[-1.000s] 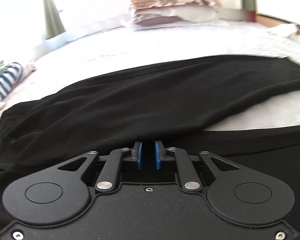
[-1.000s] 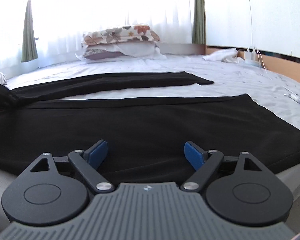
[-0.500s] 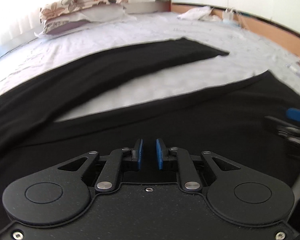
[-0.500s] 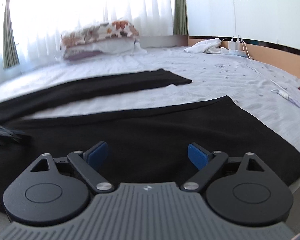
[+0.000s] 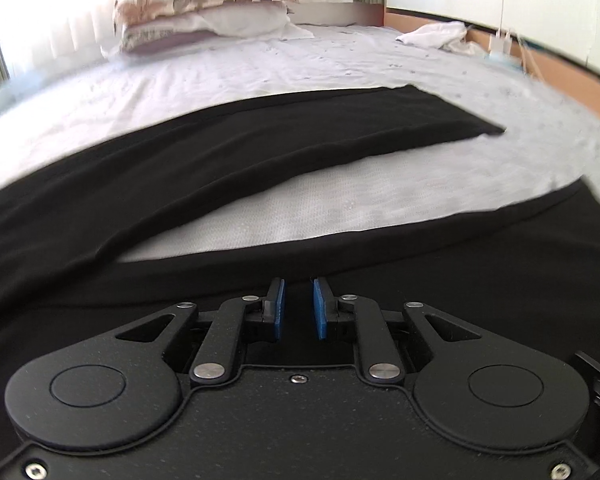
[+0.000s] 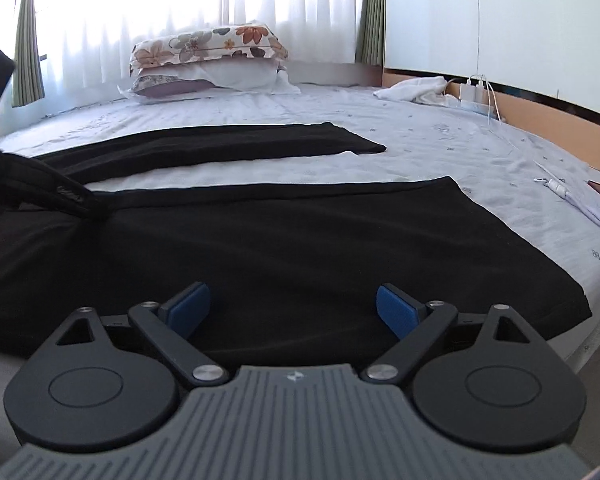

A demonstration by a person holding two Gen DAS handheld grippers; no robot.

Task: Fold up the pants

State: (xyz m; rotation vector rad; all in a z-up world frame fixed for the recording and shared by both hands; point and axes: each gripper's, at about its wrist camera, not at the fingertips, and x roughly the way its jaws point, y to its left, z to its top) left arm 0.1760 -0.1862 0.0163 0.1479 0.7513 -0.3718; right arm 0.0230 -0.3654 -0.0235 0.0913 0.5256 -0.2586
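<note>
Black pants (image 6: 300, 232) lie spread on the bed with both legs reaching right: a near leg (image 5: 460, 264) and a far leg (image 5: 260, 148), with a wedge of white sheet between them. My left gripper (image 5: 299, 286) sits low over the near leg, its blue pads close together with black cloth in the narrow gap. In the right wrist view the left gripper (image 6: 94, 210) comes in from the left, and the fabric puckers at its tip. My right gripper (image 6: 294, 300) hovers above the near leg's front edge, jaws wide open with nothing between them.
Stacked pillows (image 6: 208, 60) rest at the far end of the bed under a curtained window. A white cloth (image 6: 416, 90) and a charger with cables (image 6: 476, 92) sit by the wooden side board. A loose cable (image 6: 556, 186) lies on the sheet. The bed's edge (image 6: 592, 336) runs along the right.
The left gripper has moved right along the pants with its pads still close together, and its view has swung toward the leg ends. The right gripper's jaws stand slightly wider.
</note>
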